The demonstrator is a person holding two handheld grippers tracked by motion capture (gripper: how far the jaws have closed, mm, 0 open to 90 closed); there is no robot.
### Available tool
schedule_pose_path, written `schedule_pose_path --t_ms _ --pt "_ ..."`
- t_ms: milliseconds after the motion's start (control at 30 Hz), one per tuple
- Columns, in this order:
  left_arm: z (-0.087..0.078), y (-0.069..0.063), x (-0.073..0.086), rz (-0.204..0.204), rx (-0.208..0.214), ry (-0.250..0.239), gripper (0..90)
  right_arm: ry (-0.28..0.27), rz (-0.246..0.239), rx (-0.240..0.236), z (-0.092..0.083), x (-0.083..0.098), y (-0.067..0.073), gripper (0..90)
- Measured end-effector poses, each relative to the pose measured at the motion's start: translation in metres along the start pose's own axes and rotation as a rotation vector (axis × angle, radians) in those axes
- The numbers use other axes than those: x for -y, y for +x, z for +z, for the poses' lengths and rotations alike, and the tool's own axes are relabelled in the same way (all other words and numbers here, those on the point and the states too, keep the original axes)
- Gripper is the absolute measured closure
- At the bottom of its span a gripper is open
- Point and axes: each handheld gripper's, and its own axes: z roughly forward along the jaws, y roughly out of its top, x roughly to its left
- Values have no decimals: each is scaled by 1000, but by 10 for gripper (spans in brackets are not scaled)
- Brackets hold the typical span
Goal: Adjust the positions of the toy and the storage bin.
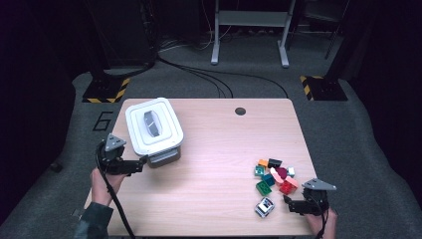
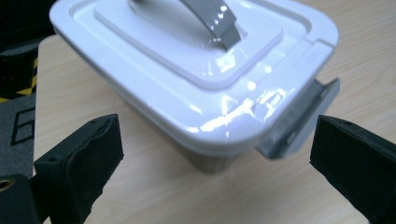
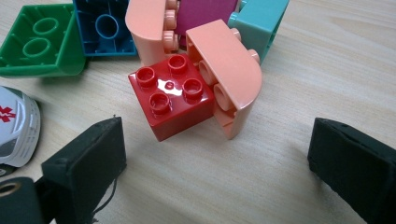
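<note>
With my left tool [image 2: 210,154] open at the lidded box [image 2: 196,79] and my right tool [image 3: 215,158] open before the red brick [image 3: 170,95], I risk nudging the neighbouring peach brick [image 3: 231,74] instead.

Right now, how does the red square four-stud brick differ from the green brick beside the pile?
The red square four-stud brick sits studs-up; the green brick lies turned over, showing its hollow underside with two round tubes. The red one lies nearest the right gripper, between its open jaws; the green one lies farther off. Both are glossy plastic on the wooden table.
</note>
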Motion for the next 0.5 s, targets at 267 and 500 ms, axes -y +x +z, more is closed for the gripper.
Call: schedule_pose_path --t_ms 267,500 --pt "18 7 -29 14 4 9 27 -3 0 1 0 0 0 35" --pt "43 10 -50 23 -10 36 51 -1 1 1 0 0 0 36"
